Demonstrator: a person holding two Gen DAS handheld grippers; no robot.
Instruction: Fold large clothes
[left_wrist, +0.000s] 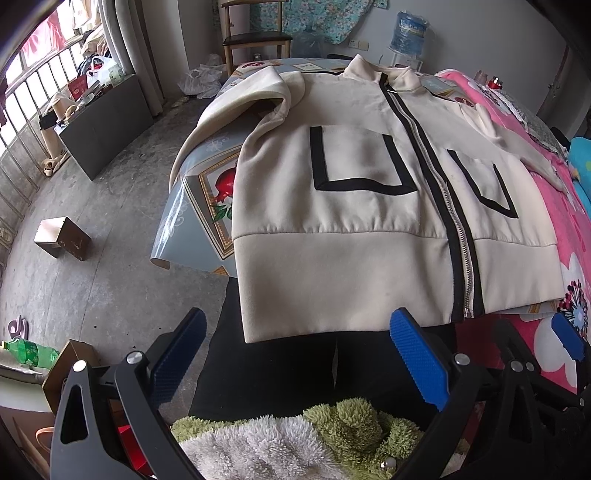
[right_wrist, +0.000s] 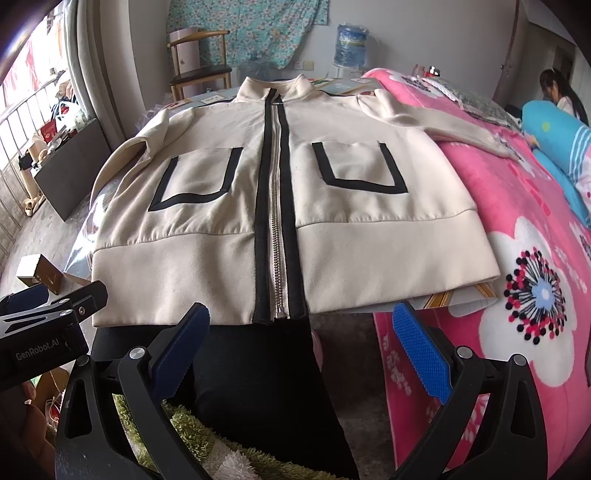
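On the table (right_wrist: 476, 295) beside the pink bed, the cream jacket (right_wrist: 280, 206) lies flat, collar far, hem near, zipper running lengthwise; left gripper (left_wrist: 297, 354) and right gripper (right_wrist: 301, 350) hover wide open, empty, short of the hem.

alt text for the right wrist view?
A cream zip-up jacket with black trim lies flat, front up and zipped, on a table beside a pink floral blanket. The open right gripper hovers before its hem, holding nothing.

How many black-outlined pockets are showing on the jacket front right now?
2: one pocket left of the zipper in the right wrist view, the other pocket right of it. None seem hidden.
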